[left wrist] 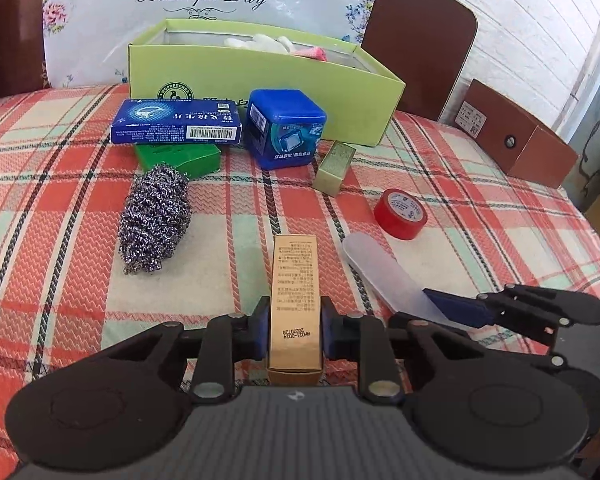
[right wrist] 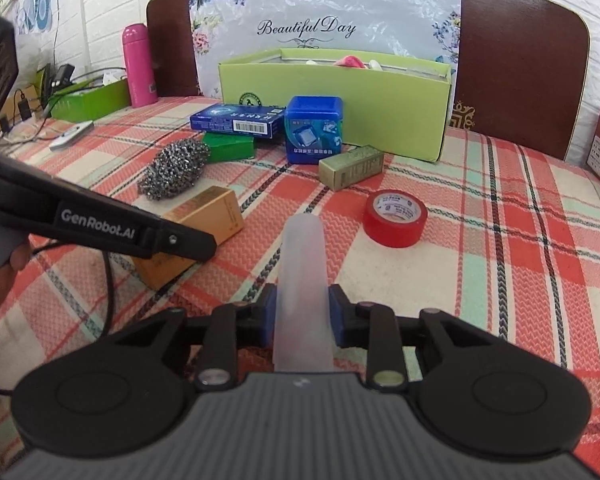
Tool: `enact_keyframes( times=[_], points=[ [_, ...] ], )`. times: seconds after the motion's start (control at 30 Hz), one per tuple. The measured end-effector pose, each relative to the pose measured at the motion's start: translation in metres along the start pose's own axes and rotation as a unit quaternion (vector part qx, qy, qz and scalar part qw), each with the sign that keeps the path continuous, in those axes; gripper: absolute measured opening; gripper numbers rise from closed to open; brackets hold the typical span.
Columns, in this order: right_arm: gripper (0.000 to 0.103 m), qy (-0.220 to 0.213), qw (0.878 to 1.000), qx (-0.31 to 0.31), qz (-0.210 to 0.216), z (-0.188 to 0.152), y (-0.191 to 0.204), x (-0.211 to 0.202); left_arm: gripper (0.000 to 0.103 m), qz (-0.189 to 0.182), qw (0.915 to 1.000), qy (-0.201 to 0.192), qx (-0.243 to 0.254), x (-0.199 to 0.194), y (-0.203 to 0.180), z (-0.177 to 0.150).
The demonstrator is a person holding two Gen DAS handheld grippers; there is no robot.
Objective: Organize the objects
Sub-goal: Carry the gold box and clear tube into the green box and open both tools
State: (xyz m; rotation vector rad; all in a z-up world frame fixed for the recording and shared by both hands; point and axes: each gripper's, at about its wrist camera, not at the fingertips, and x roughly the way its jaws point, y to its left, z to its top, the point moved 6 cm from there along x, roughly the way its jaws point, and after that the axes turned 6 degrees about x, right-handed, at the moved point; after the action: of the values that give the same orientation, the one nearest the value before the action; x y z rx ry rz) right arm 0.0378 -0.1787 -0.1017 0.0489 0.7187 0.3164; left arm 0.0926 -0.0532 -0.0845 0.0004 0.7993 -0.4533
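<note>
Gold carton [left wrist: 294,304], a slim cardboard box printed with fine text, lies on the plaid cloth [left wrist: 60,208] with its near end clamped between the blue pads of the left gripper [left wrist: 294,330], whose fingers stand narrow on it. Just to its right, a frosted, translucent plastic piece [right wrist: 302,280] with a rounded tip is pinched the same way by the right gripper [right wrist: 302,320]. Beyond them a red tape roll [right wrist: 395,218] lies flat, and a coarse steel-wool scourer [left wrist: 155,218] rests to the left. Farther back sit an olive-gold small box [left wrist: 334,168], a glossy blue cube-shaped tub [left wrist: 284,132], and a flat blue carton [left wrist: 176,122] stacked on a green box [left wrist: 180,158]. Behind all stands an open light-green cardboard box [left wrist: 260,76] holding white and pink items.
</note>
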Motion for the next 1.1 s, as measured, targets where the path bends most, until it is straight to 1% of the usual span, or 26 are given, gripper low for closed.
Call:
enact_keyframes(
  times=[0.13, 0.23, 0.47, 0.67, 0.87, 0.97, 1.1],
  points=[
    [0.027, -0.014, 0.999, 0.022, 0.020, 0.008, -0.001, -0.011, 0.024, -0.003, 0.9999, -0.012, -0.003, -0.010, -0.001, 0.006],
    [0.027, -0.030, 0.999, 0.031, 0.028, 0.020, -0.002, -0.019, 0.024, -0.013, 0.9995, -0.029, -0.006, -0.021, -0.003, 0.016],
    [0.027, -0.078, 0.996, 0.035, 0.038, 0.061, -0.009, -0.034, 0.024, -0.023, 0.9965, -0.081, 0.000, -0.046, -0.006, 0.050],
    [0.027, -0.121, 0.992, 0.027, 0.030, 0.101, -0.018, -0.040, 0.024, -0.012, 0.9922, -0.124, 0.006, -0.058, -0.004, 0.087],
    [0.027, -0.147, 0.989, 0.020, 0.013, 0.140, -0.030, -0.032, 0.024, 0.003, 0.9889, -0.149, -0.001, -0.054, 0.008, 0.125],
    [0.027, -0.157, 0.987, 0.017, 0.005, 0.159, -0.035, -0.025, 0.024, 0.007, 0.9877, -0.156, -0.009, -0.048, 0.016, 0.145],
    [0.027, -0.170, 0.985, 0.009, 0.002, 0.183, -0.041, -0.011, 0.024, 0.021, 0.9868, -0.160, -0.014, -0.035, 0.026, 0.169]
  ],
)
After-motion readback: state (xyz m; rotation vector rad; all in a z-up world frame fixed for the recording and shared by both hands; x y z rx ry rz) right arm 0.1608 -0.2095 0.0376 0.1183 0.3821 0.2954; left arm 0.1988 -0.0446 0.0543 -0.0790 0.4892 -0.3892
